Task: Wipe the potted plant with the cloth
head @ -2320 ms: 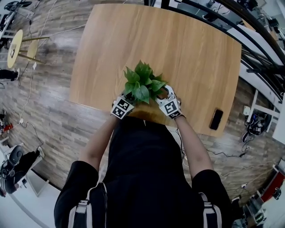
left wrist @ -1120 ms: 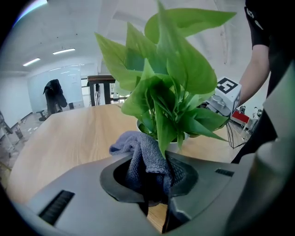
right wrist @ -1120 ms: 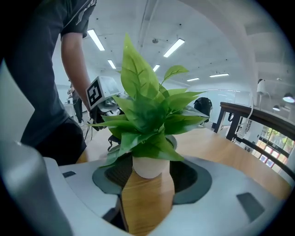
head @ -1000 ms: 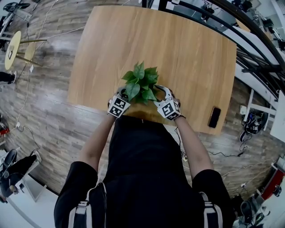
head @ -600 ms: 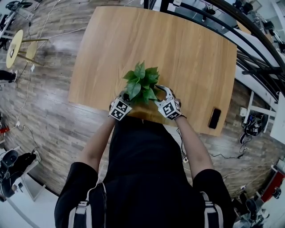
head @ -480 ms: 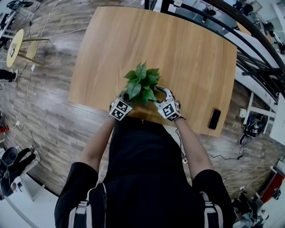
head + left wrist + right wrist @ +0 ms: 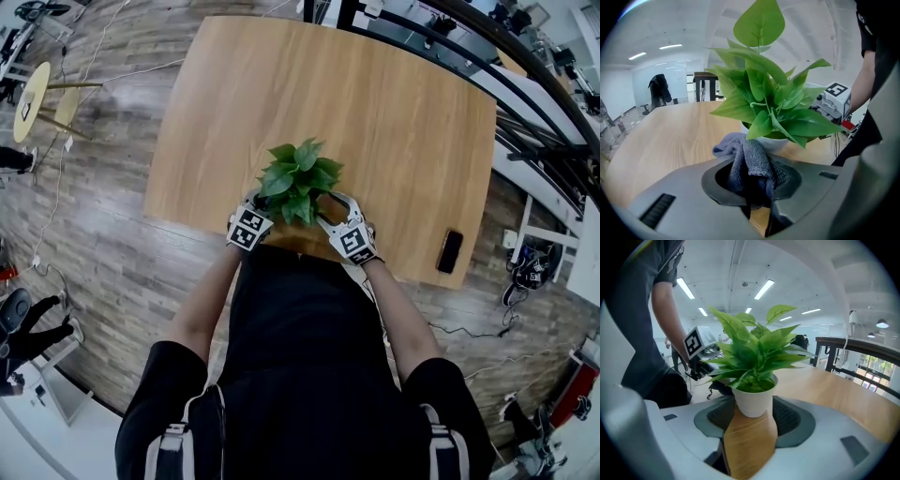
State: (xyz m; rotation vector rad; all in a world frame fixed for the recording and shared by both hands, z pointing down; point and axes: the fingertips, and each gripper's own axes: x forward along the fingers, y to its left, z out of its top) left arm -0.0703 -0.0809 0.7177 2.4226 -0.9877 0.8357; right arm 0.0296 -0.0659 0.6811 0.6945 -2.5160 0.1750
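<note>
A leafy green plant (image 7: 298,178) in a white pot (image 7: 752,401) stands near the front edge of the wooden table (image 7: 394,103). In the right gripper view, my right gripper (image 7: 752,414) is shut on the pot, with one pad against each side. My left gripper (image 7: 757,171) is shut on a bunched grey-blue cloth (image 7: 749,159), which sits right against the pot's (image 7: 777,142) near wall under the leaves. In the head view the left gripper (image 7: 249,223) is at the plant's left and the right gripper (image 7: 345,234) at its right. The leaves hide the pot there.
A black phone (image 7: 451,250) lies near the table's front right corner. Black railings (image 7: 525,103) run along the far right, and cables lie on the wood floor (image 7: 103,234). The person's body is close against the table's front edge.
The plant has turned a little and its leaves have shifted. The right gripper has moved slightly left and toward the person. The left gripper keeps the cloth at the pot's left side.
</note>
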